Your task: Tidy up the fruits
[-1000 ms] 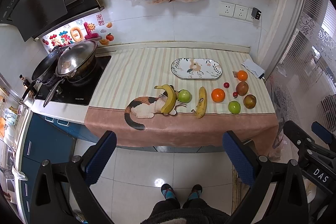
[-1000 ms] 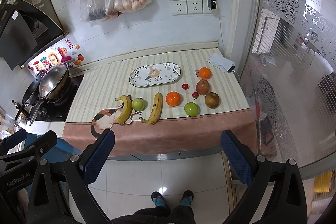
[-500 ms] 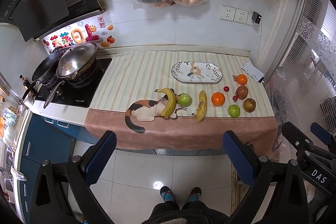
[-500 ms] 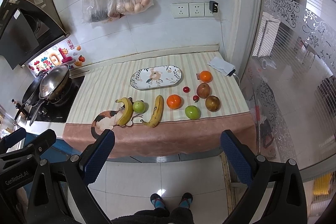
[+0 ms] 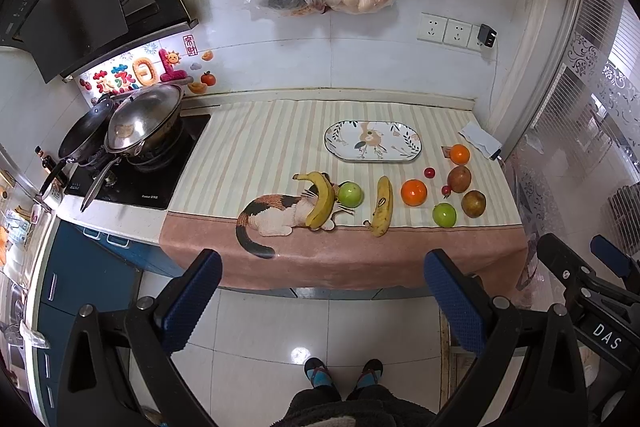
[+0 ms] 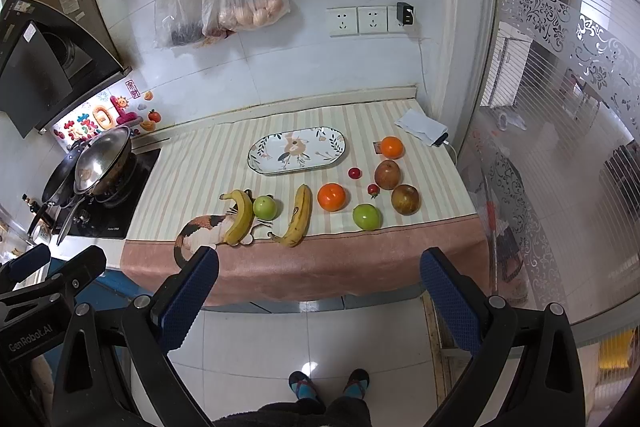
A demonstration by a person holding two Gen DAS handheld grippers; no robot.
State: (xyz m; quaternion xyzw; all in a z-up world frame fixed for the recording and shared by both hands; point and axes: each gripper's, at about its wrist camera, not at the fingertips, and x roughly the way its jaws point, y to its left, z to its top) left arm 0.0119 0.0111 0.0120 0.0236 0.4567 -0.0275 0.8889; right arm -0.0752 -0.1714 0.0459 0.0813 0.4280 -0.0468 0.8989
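Both tools are raised over the kitchen floor, short of the tabletop (image 5: 340,259), with nothing gripped: the left hand-held gripper (image 5: 322,303) and the right hand-held gripper (image 6: 318,297) each have their blue-padded fingers spread wide and empty. The person's slippered feet show below them on the tiles.

All the fruit lies ahead of and beyond the fingertips, on a striped cloth with a printed cat. Straight ahead of the left hand-held gripper are a curved banana (image 5: 322,201), a green apple (image 5: 351,194) just beside it, and a second banana (image 5: 382,207). Further toward the right hand-held gripper's side sit an orange (image 6: 331,197), a second green apple (image 6: 366,217), two brownish round fruits (image 6: 405,199) (image 6: 387,174), a small orange (image 6: 391,147) and two small red fruits (image 6: 354,172) (image 6: 373,189). An empty patterned plate (image 6: 296,151) lies beyond them all, nearest the wall, and looks the likely place for the fruit.

The task appears not yet begun. Risks from here are judgements: the round fruit may roll under a sideways nudge from a finger, and the second banana and second green apple lie close to the cloth's front edge, so a clumsy approach could knock them to the floor. The loose cloth overhang could snag a low-carried finger and drag everything. The small red fruits may slip from the wide pads.
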